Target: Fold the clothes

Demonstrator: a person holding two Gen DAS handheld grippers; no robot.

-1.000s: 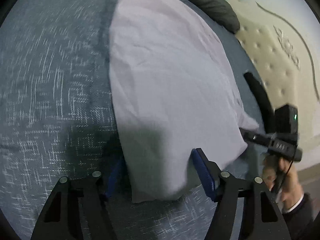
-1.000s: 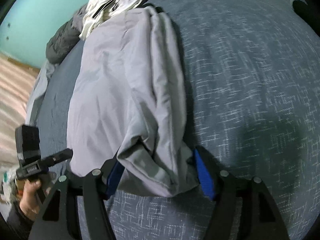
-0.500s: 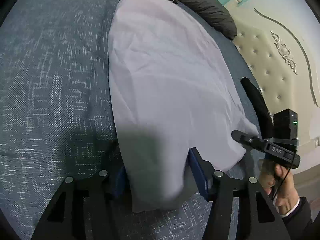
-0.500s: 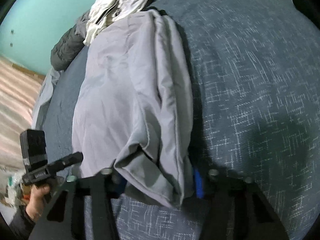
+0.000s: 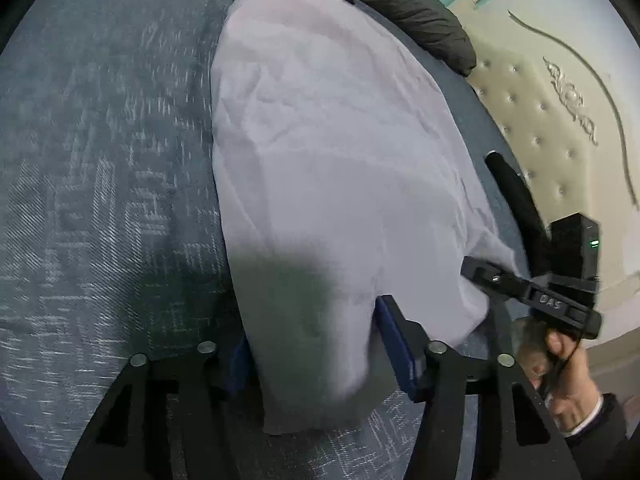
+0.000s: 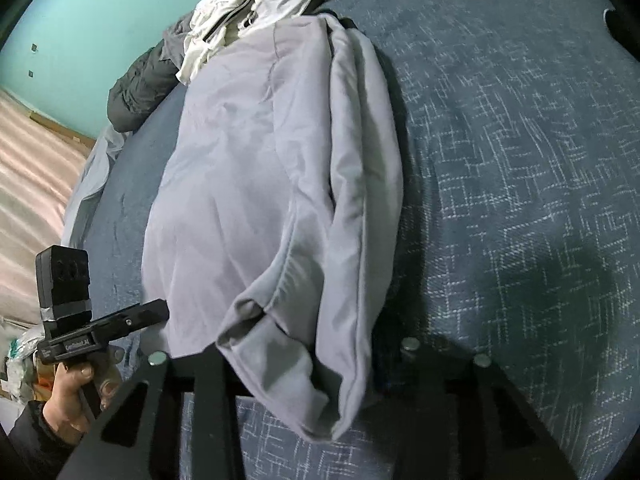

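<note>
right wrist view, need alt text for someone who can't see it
A pale grey garment, folded lengthwise, lies on a blue patterned bedspread, its near end bunched between the closing fingers of the right tool. The left tool, held in a hand, sits at lower left; white clothes lie beyond.

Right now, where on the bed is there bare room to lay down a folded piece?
Bare blue bedspread lies open along the long side of the grey garment away from the headboard. The far end is crowded: white clothes and a dark jacket are piled there. On the headboard side only a narrow strip remains.
</note>
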